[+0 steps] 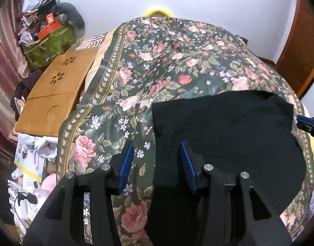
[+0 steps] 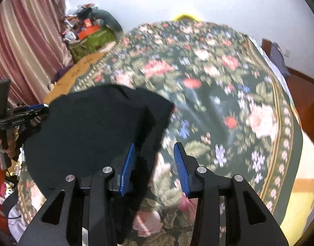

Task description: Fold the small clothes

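Observation:
A black garment (image 1: 228, 133) lies flat on a floral-covered bed (image 1: 167, 61). In the left wrist view my left gripper (image 1: 157, 143) hovers open over the garment's left edge. That edge runs between the blue pads (image 1: 127, 160), which do not press on it. The right wrist view is blurred. There my right gripper (image 2: 155, 144) stands open astride the right edge of the black garment (image 2: 91, 127), its left pad (image 2: 128, 164) over the cloth and its right pad over the floral cover (image 2: 218, 82). Each gripper shows in the other's view: the right gripper (image 1: 302, 122), the left gripper (image 2: 44, 107).
A wooden lap table (image 1: 54, 86) lies at the bed's left side, with a cluttered green bag (image 1: 52, 43) behind it and papers (image 1: 32, 164) on the floor below. A pink curtain (image 2: 23, 41) hangs at the left. A wooden door (image 1: 300, 51) stands at the right.

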Demonstrator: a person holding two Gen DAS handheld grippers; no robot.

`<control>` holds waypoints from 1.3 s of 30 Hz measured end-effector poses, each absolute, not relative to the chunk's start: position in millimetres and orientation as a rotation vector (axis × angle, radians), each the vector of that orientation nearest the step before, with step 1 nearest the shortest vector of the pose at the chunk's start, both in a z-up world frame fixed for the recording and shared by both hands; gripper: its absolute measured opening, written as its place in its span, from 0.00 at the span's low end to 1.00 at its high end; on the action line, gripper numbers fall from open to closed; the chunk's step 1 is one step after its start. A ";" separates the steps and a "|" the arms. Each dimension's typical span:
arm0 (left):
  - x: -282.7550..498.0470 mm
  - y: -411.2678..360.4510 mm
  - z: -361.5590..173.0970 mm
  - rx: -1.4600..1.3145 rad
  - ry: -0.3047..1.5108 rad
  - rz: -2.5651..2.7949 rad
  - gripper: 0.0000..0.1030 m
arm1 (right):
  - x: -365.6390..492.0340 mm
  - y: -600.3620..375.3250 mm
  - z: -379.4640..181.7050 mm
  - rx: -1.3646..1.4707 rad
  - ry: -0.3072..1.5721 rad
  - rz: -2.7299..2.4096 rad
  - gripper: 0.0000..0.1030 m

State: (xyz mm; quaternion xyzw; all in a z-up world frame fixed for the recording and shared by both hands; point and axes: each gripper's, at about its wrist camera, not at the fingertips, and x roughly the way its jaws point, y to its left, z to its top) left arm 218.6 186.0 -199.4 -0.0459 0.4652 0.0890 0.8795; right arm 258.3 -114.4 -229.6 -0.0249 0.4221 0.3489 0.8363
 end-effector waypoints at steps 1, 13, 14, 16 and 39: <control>218.6 184.0 -197.0 -0.105 0.965 0.171 0.45 | 260.0 -110.5 -228.1 -0.054 0.889 0.750 0.35; 240.5 128.6 -227.6 0.019 1.039 0.056 0.46 | 291.1 -80.0 -216.7 -0.075 0.816 0.802 0.07; 240.4 128.6 -229.5 0.020 1.033 0.053 0.47 | 294.6 -82.0 -214.3 -0.061 0.811 0.803 0.07; 240.0 132.6 -230.8 -0.001 1.025 0.053 0.49 | 299.3 -80.0 -218.0 -0.079 0.813 0.789 0.07; 215.5 136.5 -198.6 -0.097 0.968 0.042 0.55 | 240.2 -64.6 -212.9 -0.089 0.892 0.921 0.48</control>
